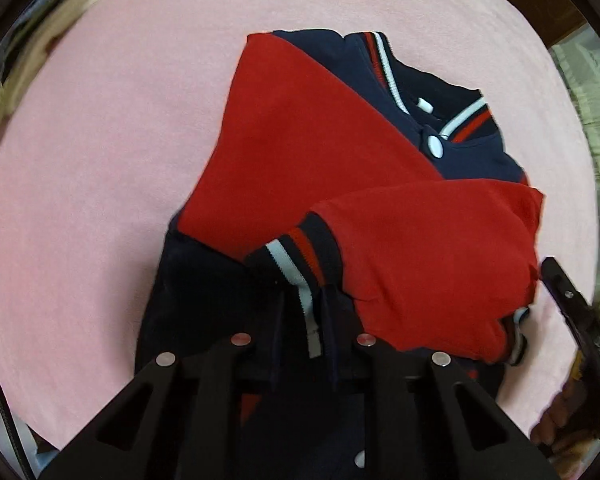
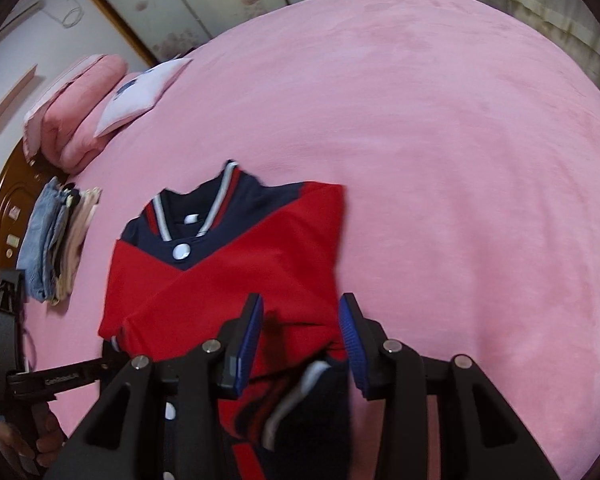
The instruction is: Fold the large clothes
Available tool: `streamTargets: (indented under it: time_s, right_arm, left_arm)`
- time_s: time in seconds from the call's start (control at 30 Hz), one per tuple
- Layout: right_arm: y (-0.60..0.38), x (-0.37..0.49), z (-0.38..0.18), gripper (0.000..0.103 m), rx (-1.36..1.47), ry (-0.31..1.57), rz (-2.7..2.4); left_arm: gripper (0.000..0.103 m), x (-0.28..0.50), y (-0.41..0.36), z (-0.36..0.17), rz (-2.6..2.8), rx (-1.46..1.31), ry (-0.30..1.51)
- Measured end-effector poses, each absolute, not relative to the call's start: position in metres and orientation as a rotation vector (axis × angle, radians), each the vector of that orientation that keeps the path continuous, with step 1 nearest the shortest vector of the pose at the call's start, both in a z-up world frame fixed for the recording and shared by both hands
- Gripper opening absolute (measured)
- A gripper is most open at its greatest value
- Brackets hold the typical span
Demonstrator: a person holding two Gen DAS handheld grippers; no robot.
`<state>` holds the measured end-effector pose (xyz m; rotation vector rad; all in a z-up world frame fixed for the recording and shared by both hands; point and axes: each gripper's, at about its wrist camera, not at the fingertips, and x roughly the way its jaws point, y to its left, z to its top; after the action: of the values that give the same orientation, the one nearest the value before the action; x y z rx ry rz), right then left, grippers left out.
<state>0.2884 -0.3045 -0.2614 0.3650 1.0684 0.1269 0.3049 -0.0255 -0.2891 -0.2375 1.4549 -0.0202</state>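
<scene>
A red and navy varsity jacket (image 1: pixel 320 140) with white snaps and striped collar lies on the pink bed, both red sleeves folded across its front. It also shows in the right wrist view (image 2: pixel 220 264). My left gripper (image 1: pixel 304 340) is shut on the jacket's navy hem with the striped band, lifted toward the camera. My right gripper (image 2: pixel 300 328) is open, its blue pads (image 2: pixel 252 332) astride a fold of the jacket's striped edge (image 2: pixel 300 392) near the sleeve. The right gripper shows at the left view's right edge (image 1: pixel 572 304).
The pink bedspread (image 2: pixel 460 160) spreads wide to the right. A stack of folded clothes (image 2: pixel 56 240) lies left of the jacket by the wooden headboard (image 2: pixel 0 216). Pink pillows (image 2: pixel 80 112) and a white cushion (image 2: pixel 140 96) sit at the far left.
</scene>
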Motion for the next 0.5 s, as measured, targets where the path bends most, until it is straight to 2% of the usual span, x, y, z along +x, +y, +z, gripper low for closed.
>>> streamTargets:
  time_s: [0.07,0.23,0.37,0.4,0.47,0.5]
  right_arm:
    - [-0.296,0.291,-0.26,0.039,0.37,1.078,0.157]
    - [-0.292,0.293,-0.253,0.039,0.411,1.088,0.237]
    - [-0.292,0.3,-0.259,0.039,0.448,1.114,0.253]
    - [-0.292,0.303,-0.262,0.039,0.465,1.118,0.252]
    - [-0.293,0.305,-0.27,0.039,0.499,1.118,0.248]
    - [-0.293,0.306,-0.276,0.039,0.511,1.125,0.242]
  left_arm:
    - [0.01,0.306,-0.026,-0.287,-0.01,-0.226,1.442]
    - [0.009,0.307,-0.027,-0.24,0.028,-0.102,1.22]
    - [0.011,0.316,-0.025,-0.243,0.082,-0.004,1.232]
    - [0.013,0.317,-0.022,-0.25,0.115,0.01,1.25]
    - [0.028,0.317,-0.011,-0.263,0.189,0.028,1.283]
    - [0.038,0.316,-0.005,-0.265,0.227,0.032,1.297]
